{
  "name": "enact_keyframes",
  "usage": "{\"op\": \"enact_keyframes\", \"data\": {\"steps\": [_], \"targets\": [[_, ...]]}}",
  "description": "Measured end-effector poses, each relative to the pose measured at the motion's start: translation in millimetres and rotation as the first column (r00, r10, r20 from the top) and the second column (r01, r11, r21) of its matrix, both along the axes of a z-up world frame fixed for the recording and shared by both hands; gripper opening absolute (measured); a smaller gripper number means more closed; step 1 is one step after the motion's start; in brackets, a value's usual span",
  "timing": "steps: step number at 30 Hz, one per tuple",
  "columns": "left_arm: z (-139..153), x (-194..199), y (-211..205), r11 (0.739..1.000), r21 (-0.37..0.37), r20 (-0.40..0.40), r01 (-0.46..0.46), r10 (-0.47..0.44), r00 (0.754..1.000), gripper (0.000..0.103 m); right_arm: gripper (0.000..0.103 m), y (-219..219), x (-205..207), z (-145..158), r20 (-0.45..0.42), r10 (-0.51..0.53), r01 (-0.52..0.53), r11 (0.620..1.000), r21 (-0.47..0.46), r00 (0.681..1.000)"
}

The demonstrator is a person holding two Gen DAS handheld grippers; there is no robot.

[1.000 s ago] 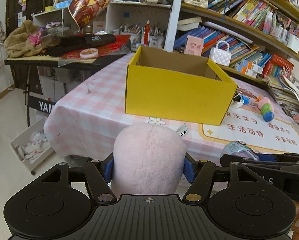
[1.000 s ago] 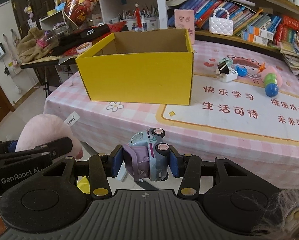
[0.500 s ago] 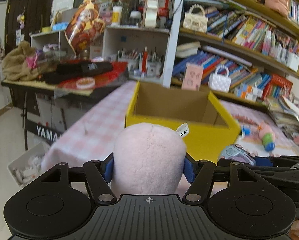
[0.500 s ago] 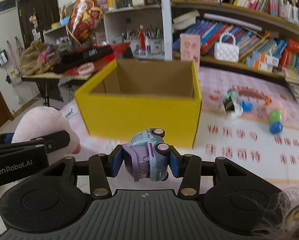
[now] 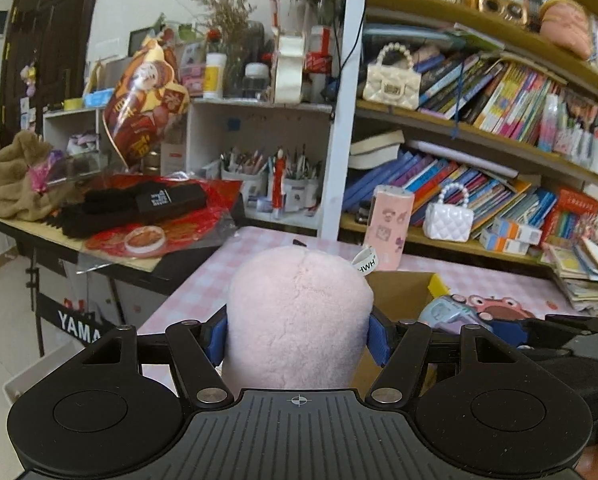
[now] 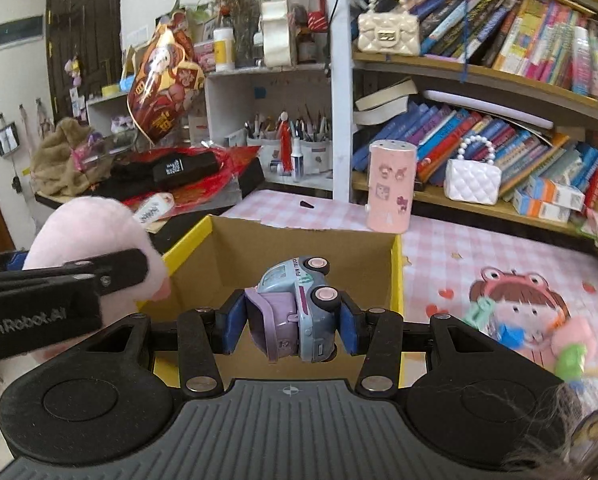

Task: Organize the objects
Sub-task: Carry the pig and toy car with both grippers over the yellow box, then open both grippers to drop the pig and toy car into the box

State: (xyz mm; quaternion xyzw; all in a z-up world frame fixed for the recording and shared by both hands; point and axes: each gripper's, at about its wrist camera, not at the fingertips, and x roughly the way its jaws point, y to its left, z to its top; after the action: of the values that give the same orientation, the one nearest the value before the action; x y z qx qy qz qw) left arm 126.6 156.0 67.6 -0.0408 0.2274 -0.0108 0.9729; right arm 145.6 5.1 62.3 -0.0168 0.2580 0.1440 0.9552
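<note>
My left gripper (image 5: 298, 338) is shut on a pink plush toy (image 5: 297, 312) and holds it above the near left edge of the open yellow cardboard box (image 5: 403, 292). My right gripper (image 6: 292, 322) is shut on a small blue and purple toy truck (image 6: 297, 312), held tilted over the open box (image 6: 307, 248). The plush (image 6: 95, 232) and the left gripper show at the left of the right wrist view. The truck (image 5: 445, 312) and the right gripper show at the right of the left wrist view. The box floor is mostly hidden.
The box stands on a pink checked tablecloth (image 6: 459, 240). A pink sticker-covered canister (image 6: 391, 184) stands behind it. Small toys (image 6: 539, 332) lie on a cartoon mat at right. Bookshelves (image 6: 499, 80) rise behind, and a cluttered side table (image 5: 119, 216) stands at left.
Both grippers have risen and moved forward with their toys, from in front of the table to over the box. The box has dropped low in both views.
</note>
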Motion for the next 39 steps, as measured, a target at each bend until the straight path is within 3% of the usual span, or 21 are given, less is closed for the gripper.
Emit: {"op": "enact_keyframes", "data": {"steps": [4, 10, 15, 24, 27, 31, 39], "targets": [[-15.8, 37.7, -6.1, 1.0, 0.006, -0.06, -0.01, 0.011, 0.998, 0.065, 0.044, 4.3, 42.9, -20.6, -0.065, 0.039, -0.042, 0.998, -0.051, 0.997], [-44.8, 75.7, -19.1, 0.999, 0.042, -0.172, 0.009, -0.001, 0.985, 0.065, 0.044, 10.3, 81.0, -53.9, -0.137, 0.126, -0.152, 0.967, -0.203, 0.982], [-57.1, 85.8, -23.7, 0.999, 0.052, -0.217, 0.007, 0.004, 0.976, 0.066, 0.044, 19.6, 90.9, -60.8, -0.14, 0.253, -0.286, 0.901, -0.326, 0.957], [-65.0, 106.1, -30.0, 0.994, 0.109, -0.265, 0.028, 0.002, 0.964, 0.072, 0.044, 23.9, 112.6, -66.9, -0.242, 0.252, -0.329, 0.869, -0.369, 0.937], [-63.6, 105.5, -27.7, 0.996, 0.083, -0.267, 0.029, -0.006, 0.964, 0.074, 0.046, 25.6, 109.9, -66.9, -0.222, 0.252, -0.322, 0.864, -0.387, 0.942], [-50.8, 94.9, -21.8, 0.998, 0.054, -0.208, 0.02, -0.008, 0.978, 0.085, 0.065, 19.3, 103.6, -60.5, -0.147, 0.236, -0.273, 0.895, -0.353, 0.961], [-3.8, 49.0, -15.7, 0.999, 0.036, -0.037, 0.004, -0.003, 0.999, 0.087, 0.066, 2.0, 66.9, -17.7, 0.047, 0.166, -0.151, 0.961, -0.233, 0.985]]}}
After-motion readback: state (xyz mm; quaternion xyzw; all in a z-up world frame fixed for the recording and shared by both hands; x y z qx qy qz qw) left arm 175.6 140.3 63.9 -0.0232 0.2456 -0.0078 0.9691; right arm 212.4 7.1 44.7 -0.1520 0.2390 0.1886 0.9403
